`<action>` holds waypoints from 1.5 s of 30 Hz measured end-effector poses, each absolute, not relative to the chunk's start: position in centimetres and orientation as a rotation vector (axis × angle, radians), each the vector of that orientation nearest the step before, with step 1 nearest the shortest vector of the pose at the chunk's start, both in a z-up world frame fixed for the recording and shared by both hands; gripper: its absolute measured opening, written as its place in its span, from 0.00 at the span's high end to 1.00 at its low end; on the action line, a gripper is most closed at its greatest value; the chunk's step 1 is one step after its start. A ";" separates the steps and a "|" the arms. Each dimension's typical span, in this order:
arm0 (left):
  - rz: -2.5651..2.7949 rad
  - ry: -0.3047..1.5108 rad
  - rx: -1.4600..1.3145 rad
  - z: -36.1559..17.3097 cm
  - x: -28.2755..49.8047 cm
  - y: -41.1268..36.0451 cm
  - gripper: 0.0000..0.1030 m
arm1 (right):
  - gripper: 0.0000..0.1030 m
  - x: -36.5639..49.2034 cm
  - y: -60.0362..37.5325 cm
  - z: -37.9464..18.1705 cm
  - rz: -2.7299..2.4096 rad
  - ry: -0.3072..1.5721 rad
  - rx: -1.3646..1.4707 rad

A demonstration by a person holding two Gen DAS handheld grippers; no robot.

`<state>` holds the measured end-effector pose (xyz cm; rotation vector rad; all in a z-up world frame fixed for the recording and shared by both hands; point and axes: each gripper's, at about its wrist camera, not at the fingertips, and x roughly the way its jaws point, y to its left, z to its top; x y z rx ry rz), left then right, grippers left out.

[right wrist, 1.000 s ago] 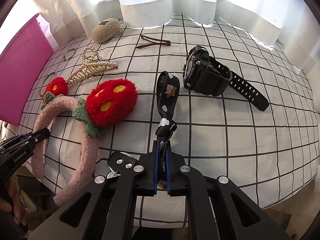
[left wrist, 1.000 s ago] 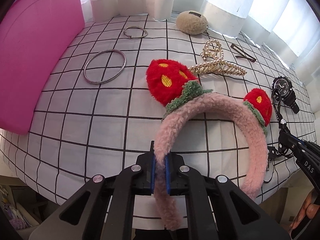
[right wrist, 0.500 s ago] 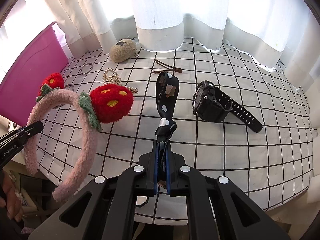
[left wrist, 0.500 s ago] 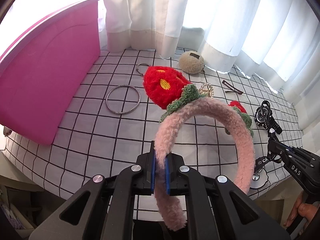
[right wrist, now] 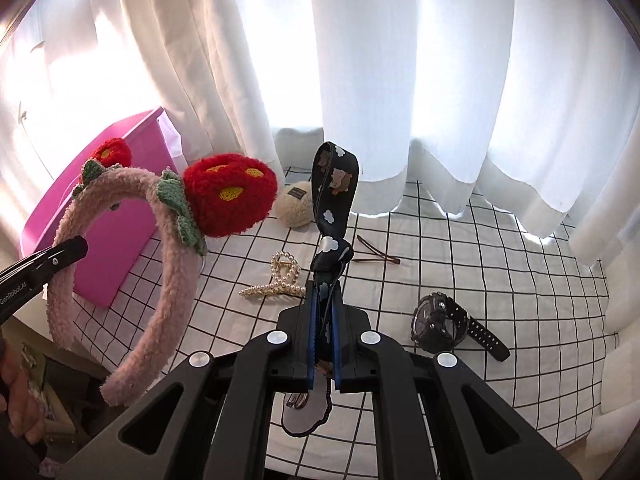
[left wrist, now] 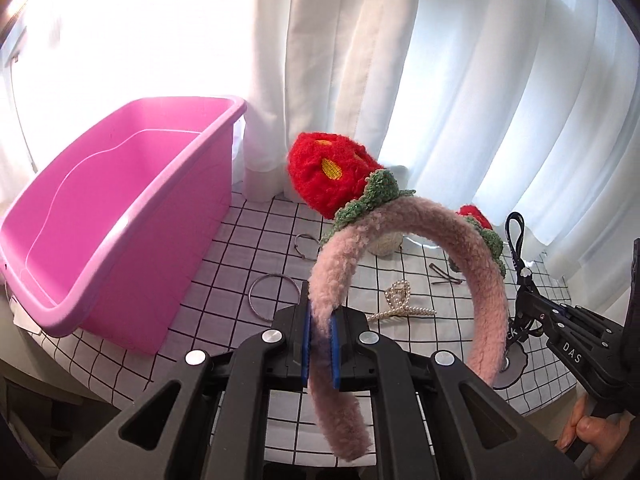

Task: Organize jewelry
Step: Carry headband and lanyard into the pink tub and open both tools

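Bin: pink plastic bin, open-topped, standing on the checked counter at my left.
Headband: fluffy pink headband with two red plush flowers and green leaves, raised above the counter.
Left fingers: closed tight on one end of the headband.
Strap: dark strap printed with bears and clouds, standing upright.
Right fingers: clamped on the strap's lower end.

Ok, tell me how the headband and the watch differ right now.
The headband is pink and fluffy with red pompoms; the watch is black and hard-looking. The headband is lifted off the table, clamped in the left hand-held gripper; the watch lies on the checked cloth, untouched. Both are wearable accessories.
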<state>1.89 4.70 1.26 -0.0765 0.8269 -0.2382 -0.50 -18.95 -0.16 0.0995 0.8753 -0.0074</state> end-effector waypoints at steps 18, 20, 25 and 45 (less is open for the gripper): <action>0.069 0.696 -0.111 8.7 8.7 19.9 0.92 | 0.94 14.4 -1.0 7.1 0.391 0.704 0.020; 0.112 0.708 -0.110 8.6 9.5 21.9 0.92 | 0.94 15.5 1.8 7.9 0.427 0.702 0.006; 0.182 0.754 -0.100 6.0 11.5 25.3 0.92 | 0.94 18.8 7.5 8.2 0.499 0.719 -0.020; 0.255 0.972 -0.106 -1.2 14.9 30.4 0.78 | 0.65 26.1 15.5 2.2 0.474 0.983 -0.131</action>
